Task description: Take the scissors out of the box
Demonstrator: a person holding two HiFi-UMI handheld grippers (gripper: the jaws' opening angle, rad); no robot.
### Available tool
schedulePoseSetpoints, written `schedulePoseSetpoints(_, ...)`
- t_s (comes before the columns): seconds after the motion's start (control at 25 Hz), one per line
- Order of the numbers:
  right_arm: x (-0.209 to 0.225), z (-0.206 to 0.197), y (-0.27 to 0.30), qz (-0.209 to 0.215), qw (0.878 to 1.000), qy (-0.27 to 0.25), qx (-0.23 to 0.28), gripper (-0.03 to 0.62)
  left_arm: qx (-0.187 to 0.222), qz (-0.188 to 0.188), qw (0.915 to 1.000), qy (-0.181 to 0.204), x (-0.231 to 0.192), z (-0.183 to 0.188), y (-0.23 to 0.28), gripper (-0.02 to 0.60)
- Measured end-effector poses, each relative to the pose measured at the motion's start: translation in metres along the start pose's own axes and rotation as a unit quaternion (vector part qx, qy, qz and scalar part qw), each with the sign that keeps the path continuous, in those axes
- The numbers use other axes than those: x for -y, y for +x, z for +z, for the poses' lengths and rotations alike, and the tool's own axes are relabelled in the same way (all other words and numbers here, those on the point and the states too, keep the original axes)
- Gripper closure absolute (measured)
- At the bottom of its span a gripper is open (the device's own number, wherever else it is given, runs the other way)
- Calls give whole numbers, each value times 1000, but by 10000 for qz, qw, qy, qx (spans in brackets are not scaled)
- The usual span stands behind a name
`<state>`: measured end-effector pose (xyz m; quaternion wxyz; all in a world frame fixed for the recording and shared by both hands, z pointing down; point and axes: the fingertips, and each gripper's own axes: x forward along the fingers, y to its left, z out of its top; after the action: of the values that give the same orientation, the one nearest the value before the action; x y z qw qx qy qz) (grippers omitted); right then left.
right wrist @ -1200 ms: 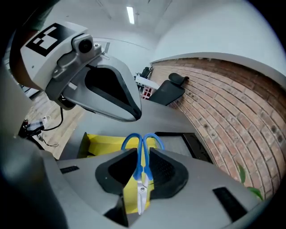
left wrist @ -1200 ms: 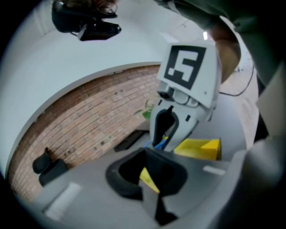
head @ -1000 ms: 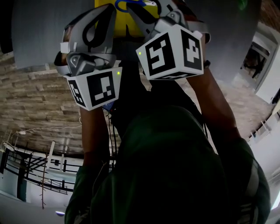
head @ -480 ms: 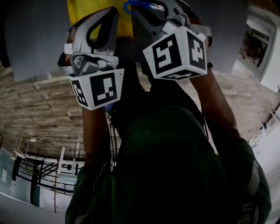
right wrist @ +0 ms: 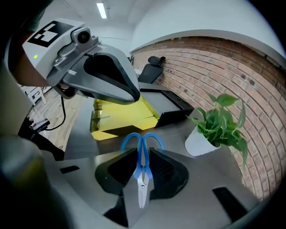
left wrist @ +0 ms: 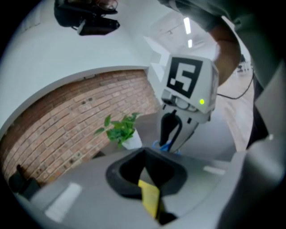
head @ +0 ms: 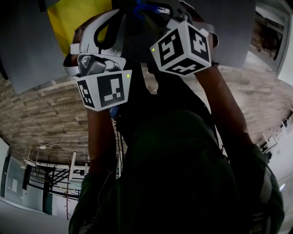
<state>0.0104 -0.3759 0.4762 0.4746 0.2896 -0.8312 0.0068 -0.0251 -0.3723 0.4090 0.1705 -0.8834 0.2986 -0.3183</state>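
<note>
Right gripper, in the head view, clamps the blue-handled scissors beside the left gripper, whose own view shows jaws pinched on a flap of the yellow box, while the right gripper view shows the scissors clear of the box, lengthwise along the jaws, handles forward, blades back, seemingly awaiting set-down.

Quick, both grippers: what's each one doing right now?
Left gripper: closed on an edge of the yellow box.
Right gripper: closed on the scissors, blue handles pointing away.
</note>
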Motion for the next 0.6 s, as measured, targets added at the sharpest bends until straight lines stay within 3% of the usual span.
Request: schedulePoseSetpoints(0.6,-16,-41,27,402,9986,206,-288,507,-119,-173,9997,107,25,7,9,583)
